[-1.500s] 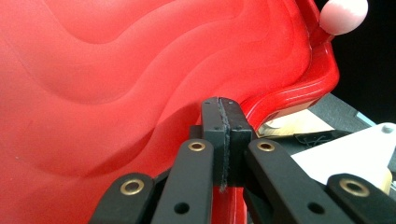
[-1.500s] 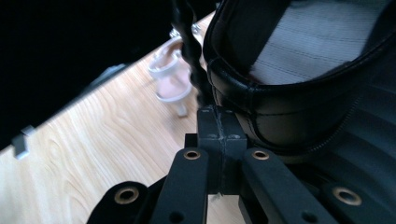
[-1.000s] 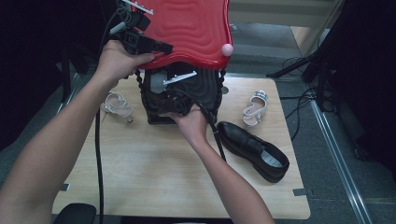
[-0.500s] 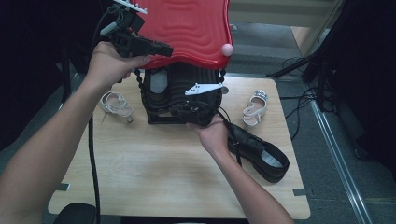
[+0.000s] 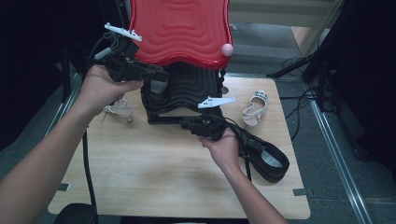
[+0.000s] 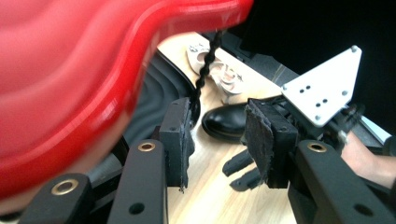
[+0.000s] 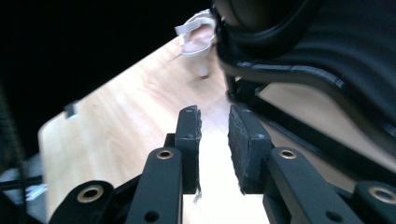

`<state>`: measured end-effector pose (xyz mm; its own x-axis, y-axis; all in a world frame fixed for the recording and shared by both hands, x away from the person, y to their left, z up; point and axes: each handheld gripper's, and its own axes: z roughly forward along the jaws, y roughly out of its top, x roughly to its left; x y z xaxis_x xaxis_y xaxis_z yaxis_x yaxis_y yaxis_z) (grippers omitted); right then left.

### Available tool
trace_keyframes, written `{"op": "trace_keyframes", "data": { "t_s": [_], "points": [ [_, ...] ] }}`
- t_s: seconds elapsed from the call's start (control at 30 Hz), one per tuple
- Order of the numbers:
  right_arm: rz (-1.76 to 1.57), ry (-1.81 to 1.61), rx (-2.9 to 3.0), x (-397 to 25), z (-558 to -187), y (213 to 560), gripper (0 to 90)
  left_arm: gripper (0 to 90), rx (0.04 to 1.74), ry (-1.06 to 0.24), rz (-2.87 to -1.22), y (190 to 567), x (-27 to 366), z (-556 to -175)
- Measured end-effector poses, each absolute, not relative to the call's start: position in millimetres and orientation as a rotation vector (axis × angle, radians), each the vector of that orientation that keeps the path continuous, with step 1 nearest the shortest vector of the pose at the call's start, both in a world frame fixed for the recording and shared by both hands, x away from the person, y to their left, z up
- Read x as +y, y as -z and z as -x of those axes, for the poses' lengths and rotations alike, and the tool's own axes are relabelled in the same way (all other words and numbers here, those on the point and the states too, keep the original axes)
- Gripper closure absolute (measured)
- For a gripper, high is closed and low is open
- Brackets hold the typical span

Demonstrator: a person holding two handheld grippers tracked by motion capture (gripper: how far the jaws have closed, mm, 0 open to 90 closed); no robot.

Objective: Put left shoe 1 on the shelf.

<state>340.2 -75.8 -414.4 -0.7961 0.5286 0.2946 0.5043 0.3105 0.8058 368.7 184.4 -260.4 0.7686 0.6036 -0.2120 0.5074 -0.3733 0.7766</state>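
Crosswise, black shoe point(image 5: 266, 156), toe rightward.

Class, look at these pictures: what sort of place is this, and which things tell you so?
Probably a recording workspace, not a home: a bare wooden table ringed by dark surroundings, cables trailing over the floor, and assorted props set out, a black shoe, a white sandal and a red case.

Wooden table point(image 5: 154, 177), grey floor point(image 5: 327, 154)
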Motion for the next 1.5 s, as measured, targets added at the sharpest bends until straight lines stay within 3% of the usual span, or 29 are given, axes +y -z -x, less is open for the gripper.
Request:
{"op": "trace_keyframes", "data": {
  "t_s": [0.23, 0.5, 0.87, 1.0, 1.17, 1.5],
  "points": [
    [-0.997, -1.561, 2.506, -89.6, -330.9, 432.0, 75.9, 60.1, 0.82, -0.111, -2.043, 278.3, 181.0, -363.8],
    [-1.036, -1.59, 2.549, -110.2, -324.5, 442.5, 68.6, 57.7, 0.828, -0.074, -2.042, 303.3, 180.5, -359.5],
    [-0.994, -1.499, 2.587, -127.5, -305.2, 438.3, 69.7, 46.0, 0.841, -0.05, -2.047, 337.4, 180.4, -348.4],
    [-0.958, -1.509, 2.602, -136.8, -301.2, 437.9, 62.2, 41.8, 0.845, -0.012, -2.049, 349.9, 181.3, -344.7],
    [-0.971, -1.474, 2.616, -148.6, -298.5, 438.6, 63.2, 41.1, 0.848, 0.003, -2.057, 365.0, 180.8, -337.3],
    [-1.015, -1.408, 2.606, -169.0, -290.6, 446.8, 56.9, 41.6, 0.882, 0.007, -2.076, 401.9, 180.3, -326.1]
  ]
}}
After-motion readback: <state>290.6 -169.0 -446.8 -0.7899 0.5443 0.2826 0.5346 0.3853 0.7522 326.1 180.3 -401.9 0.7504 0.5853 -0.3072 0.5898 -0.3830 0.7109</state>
